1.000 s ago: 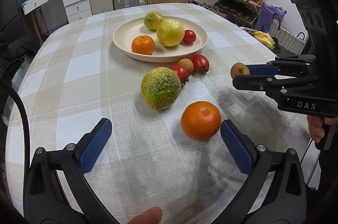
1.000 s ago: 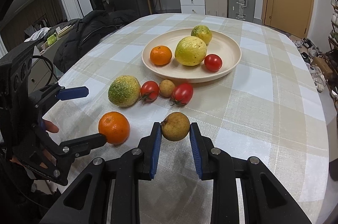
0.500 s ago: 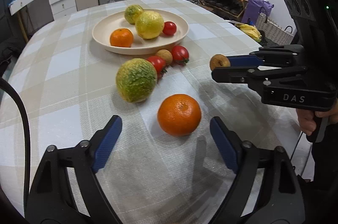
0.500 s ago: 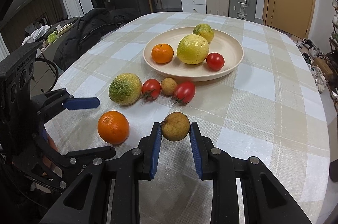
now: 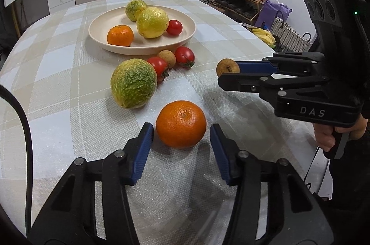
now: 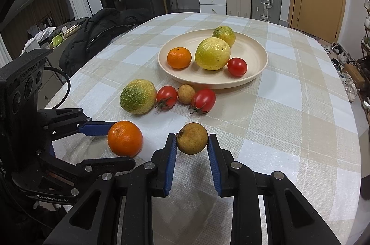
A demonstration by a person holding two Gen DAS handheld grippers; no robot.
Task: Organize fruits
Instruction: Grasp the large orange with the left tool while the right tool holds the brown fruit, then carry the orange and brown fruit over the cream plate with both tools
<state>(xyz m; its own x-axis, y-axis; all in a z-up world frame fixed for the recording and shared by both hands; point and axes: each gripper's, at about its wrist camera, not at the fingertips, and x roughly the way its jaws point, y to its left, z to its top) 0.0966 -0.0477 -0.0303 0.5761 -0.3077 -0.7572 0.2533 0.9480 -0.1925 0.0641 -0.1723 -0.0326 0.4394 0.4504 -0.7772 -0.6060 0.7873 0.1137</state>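
Through the left wrist camera we see our left gripper (image 5: 181, 145) low over the checked tablecloth (image 5: 57, 64), its jaws closing around the loose orange (image 5: 181, 124); a sliver of cloth shows on each side, so the blue pads (image 5: 142, 152) are not pressing on it yet. Beyond sits a bumpy green-yellow citrus (image 5: 133, 83), then two tomatoes (image 5: 184, 57) with a small tan fruit between them, all just in front of the cream plate (image 5: 187, 36). The plate holds an orange, two yellow-green citrus and a red tomato. At the right, our right gripper (image 5: 229, 72) is clamped on a small brown fruit (image 5: 227, 67) above the cloth.

Through the right wrist camera, the right gripper (image 6: 192, 142) is nearly closed, pads pressed on both sides of the brown fruit (image 6: 192, 138), held clear of the table. To the left, the left gripper (image 6: 120, 145) brackets the orange (image 6: 125, 138), which rests on the cloth.
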